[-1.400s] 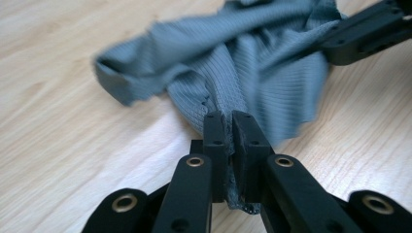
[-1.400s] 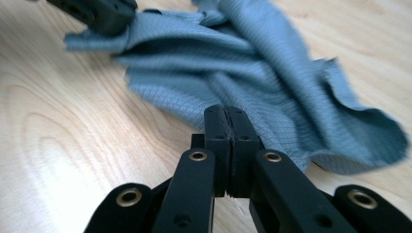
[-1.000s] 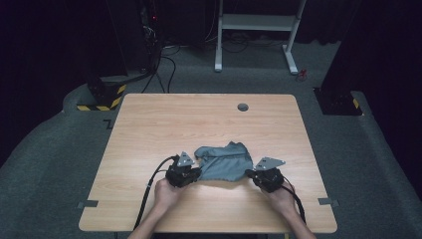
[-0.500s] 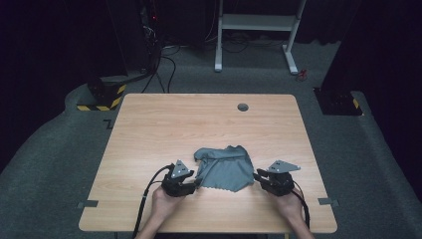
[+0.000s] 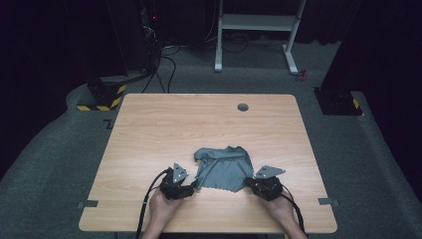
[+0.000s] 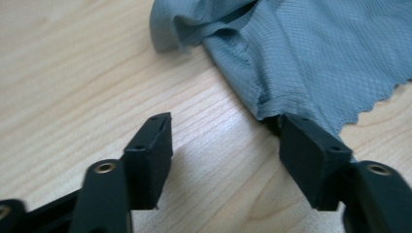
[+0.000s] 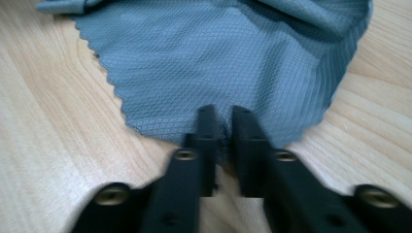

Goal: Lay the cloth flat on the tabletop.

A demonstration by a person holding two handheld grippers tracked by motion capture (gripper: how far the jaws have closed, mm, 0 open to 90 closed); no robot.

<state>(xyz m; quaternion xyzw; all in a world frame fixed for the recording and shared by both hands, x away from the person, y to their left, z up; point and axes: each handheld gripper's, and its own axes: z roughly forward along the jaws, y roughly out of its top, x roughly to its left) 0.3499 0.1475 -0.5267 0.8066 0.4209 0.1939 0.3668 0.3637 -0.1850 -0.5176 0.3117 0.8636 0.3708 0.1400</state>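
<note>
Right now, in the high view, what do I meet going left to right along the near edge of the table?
Tape mark → left gripper, jaws open → grey cloth → right gripper, shut on the cloth's edge → tape mark.

Both claws on my rig are chunky black units: the left claw [image 5: 191, 188] and right claw [image 5: 247, 183] each carry a grey three-cornered plate on top and trail a black cable back past my bare forearms. Up close the jaws are matte black blocks with brass-coloured screws and little holes in them.
</note>
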